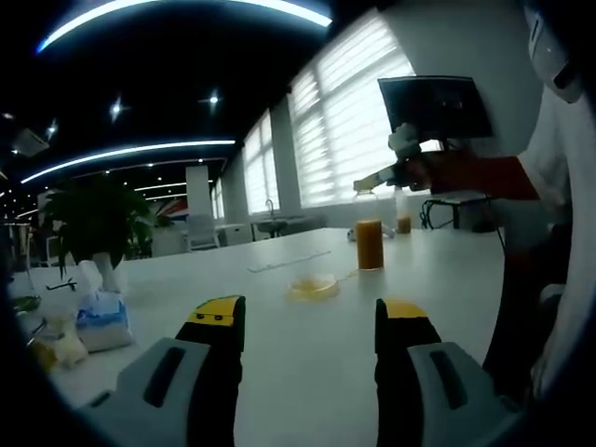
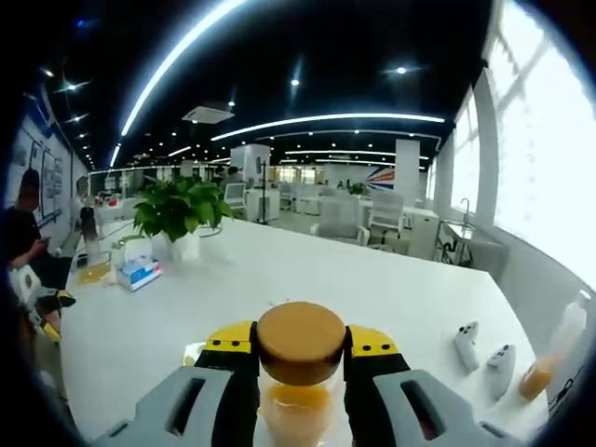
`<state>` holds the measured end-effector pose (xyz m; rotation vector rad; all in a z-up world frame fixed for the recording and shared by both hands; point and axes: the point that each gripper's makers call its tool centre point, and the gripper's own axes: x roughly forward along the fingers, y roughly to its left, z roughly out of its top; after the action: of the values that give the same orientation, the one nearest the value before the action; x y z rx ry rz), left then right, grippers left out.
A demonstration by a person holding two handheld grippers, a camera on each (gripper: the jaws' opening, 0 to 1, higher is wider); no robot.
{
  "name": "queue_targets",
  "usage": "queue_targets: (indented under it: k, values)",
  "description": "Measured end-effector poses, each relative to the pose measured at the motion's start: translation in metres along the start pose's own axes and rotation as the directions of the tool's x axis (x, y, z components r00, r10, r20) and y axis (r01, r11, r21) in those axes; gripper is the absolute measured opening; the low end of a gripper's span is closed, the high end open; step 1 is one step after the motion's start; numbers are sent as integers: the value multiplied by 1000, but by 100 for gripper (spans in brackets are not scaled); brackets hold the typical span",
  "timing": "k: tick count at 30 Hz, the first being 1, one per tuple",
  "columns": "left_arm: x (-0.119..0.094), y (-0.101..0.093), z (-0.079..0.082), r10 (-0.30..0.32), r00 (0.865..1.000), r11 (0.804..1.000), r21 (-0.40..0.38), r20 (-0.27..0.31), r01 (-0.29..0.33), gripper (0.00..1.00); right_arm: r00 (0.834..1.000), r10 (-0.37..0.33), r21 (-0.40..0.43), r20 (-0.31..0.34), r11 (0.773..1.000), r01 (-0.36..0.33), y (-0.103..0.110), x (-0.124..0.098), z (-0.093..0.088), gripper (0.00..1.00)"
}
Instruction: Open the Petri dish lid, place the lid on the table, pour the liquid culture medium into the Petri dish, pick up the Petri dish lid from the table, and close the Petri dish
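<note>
Petri dish (image 1: pixel 313 286) lies ahead of the open, level left claw (image 1: pixel 312 321).

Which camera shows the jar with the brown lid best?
The right gripper view: the jar sits big and close, gripped between that gripper's jaws. In the left gripper view it is a small orange jar far off across the table.

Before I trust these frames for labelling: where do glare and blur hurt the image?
Left gripper view: bright blinds wash out, and the Petri dish looks soft and pale. Right gripper view: the window blows out, and the bottle held in the right hand-held gripper is close and slightly blurred.
</note>
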<state>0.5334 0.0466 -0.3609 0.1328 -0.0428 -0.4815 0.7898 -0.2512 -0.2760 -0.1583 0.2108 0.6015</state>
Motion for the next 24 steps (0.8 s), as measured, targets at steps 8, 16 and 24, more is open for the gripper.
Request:
queue_targets:
  k: [8,16,24]
  values:
    - [1,2,3,3,1000,1000,5,4,-3,48,999,8,-22,44,1000,-7,4,-5,4,41]
    - [3,5,5,18,1000,1000,3,7,-18,48,990,-27,-26,136,999,31,7,-23,24,46]
    - [3,9,15,43,999,999,9,23,-43,47,963,-84,-32,255,995,95,14,-54,47,46]
